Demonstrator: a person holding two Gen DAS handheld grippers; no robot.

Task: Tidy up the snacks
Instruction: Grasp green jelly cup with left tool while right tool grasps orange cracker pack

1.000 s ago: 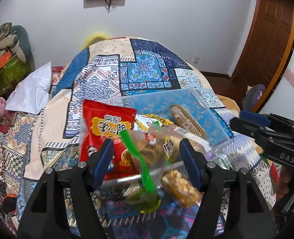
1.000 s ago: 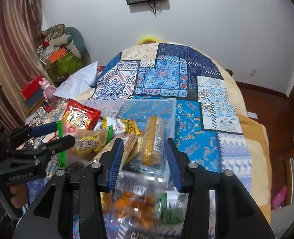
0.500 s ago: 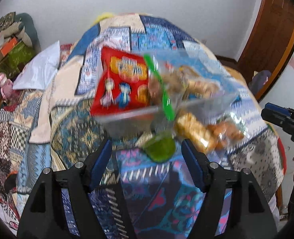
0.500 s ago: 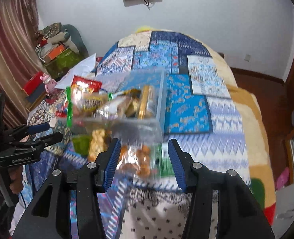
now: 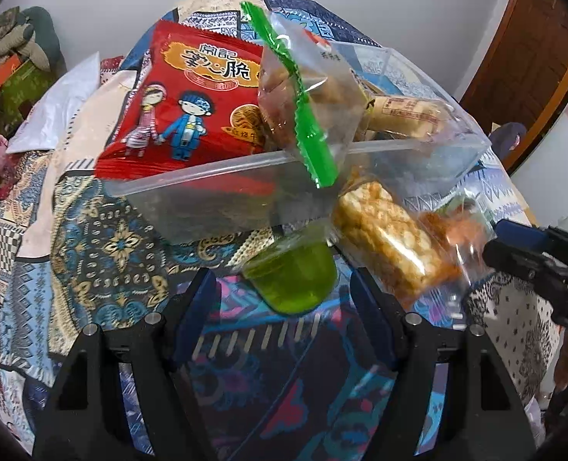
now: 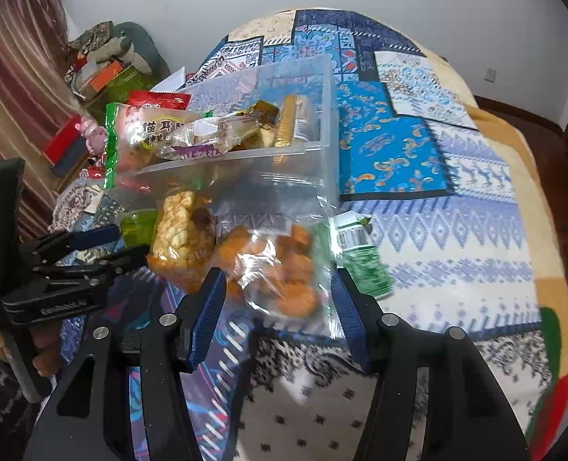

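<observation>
A clear plastic bin (image 5: 226, 188) on the patterned quilt holds a red packet (image 5: 191, 107), a green-edged clear bag (image 5: 303, 88) and other wrapped snacks. Loose snacks lie in front of it. My left gripper (image 5: 284, 307) is open, with a green jelly cup (image 5: 295, 280) between its fingertips, untouched. A bag of yellow puffed snack (image 5: 384, 238) lies to the cup's right. My right gripper (image 6: 278, 303) has its jaws opening around a clear bag of orange snack (image 6: 280, 265), and its pads do not press the bag. A green packet (image 6: 361, 257) lies just right of it.
The bin's near wall (image 6: 284, 176) stands close behind the loose snacks. My left gripper (image 6: 128, 242), held by a hand, is close on the left of my right one. A white pillow (image 5: 61, 103) and piled clutter (image 6: 103, 69) are far left; a wooden door (image 5: 533, 57) is right.
Both grippers have sunk and tipped downward, from the bin's rim to the loose snacks in front of it. The right jaws stand wider than before.
</observation>
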